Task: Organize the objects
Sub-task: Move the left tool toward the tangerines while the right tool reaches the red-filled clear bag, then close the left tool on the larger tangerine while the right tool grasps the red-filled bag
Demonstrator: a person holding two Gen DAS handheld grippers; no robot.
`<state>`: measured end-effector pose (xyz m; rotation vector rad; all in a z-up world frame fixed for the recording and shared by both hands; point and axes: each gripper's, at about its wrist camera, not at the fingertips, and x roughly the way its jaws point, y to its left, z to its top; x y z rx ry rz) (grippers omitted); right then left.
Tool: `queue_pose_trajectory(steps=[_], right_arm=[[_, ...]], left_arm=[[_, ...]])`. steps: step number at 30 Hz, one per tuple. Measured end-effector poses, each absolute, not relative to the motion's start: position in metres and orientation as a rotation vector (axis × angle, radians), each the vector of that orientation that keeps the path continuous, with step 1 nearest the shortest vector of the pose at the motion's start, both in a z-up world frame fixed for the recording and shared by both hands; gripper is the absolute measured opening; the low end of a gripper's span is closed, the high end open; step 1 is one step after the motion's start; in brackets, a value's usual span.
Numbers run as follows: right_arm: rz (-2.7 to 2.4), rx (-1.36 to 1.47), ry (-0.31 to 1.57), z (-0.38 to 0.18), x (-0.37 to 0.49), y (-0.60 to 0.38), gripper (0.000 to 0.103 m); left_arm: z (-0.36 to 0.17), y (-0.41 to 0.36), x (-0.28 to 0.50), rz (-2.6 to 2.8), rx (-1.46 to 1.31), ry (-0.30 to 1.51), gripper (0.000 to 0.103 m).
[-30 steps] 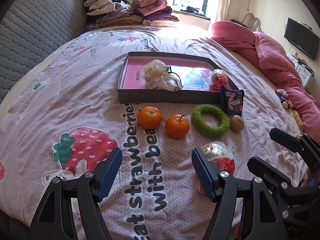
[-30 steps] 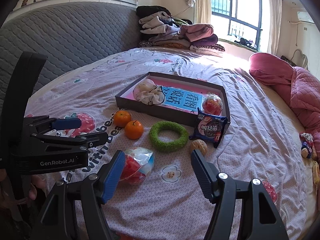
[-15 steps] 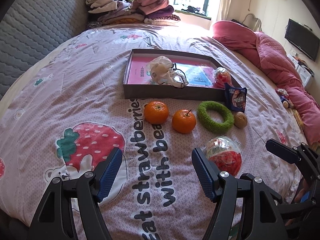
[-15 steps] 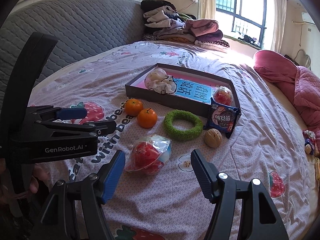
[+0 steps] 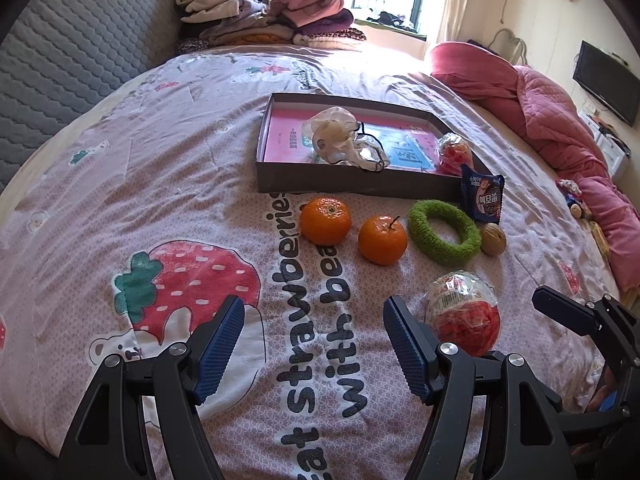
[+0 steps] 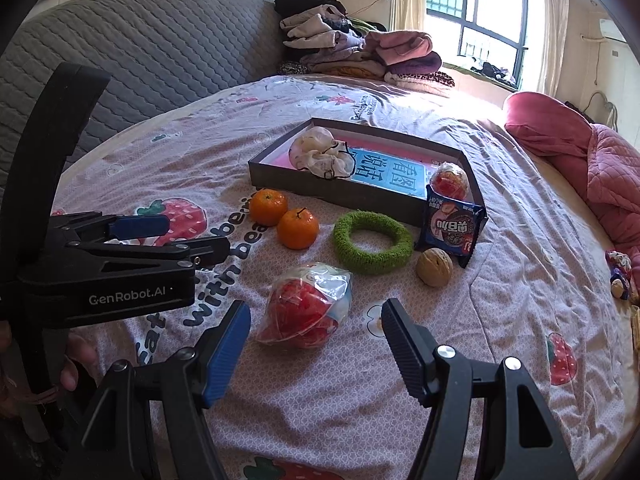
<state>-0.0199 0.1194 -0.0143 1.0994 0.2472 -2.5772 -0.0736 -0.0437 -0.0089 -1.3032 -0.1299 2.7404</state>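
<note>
**Pink bedspread, snacks and fruit laid out before two idle grippers**

Pink printed cotton covered the bed (image 5: 120,168); on it sat a shallow dark cardboard box (image 5: 352,186) lined in pink, holding a crumpled white plastic bag (image 5: 340,140) and a small cellophane-wrapped red snack (image 5: 454,152) in its near right corner. Just in front of the box lay two orange mandarins (image 5: 326,220) side by side, then a fuzzy green knitted ring (image 5: 444,232), then a brown walnut (image 5: 493,239); a dark blue snack packet (image 5: 482,196) leaned upright against the box's front wall. Closer to me, a clear-wrapped red ball-shaped snack (image 6: 308,306) rested on the cover, apart from the rest.

The right gripper (image 6: 316,340) hung just behind that wrapped snack, blue-padded fingers spread wide and grasping nothing; the left gripper (image 5: 312,340) hovered beside it over the printed lettering, equally released and empty.
</note>
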Motion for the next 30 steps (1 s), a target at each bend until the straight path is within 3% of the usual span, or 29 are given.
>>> queue_pose_trajectory(steps=[30], right_arm=[[-2.625,1.182,0.137,-0.036,-0.036,0.117,0.067]], left_arm=[[-0.033,-0.046,-0.099,2.706,-1.345,-0.127,0.074]])
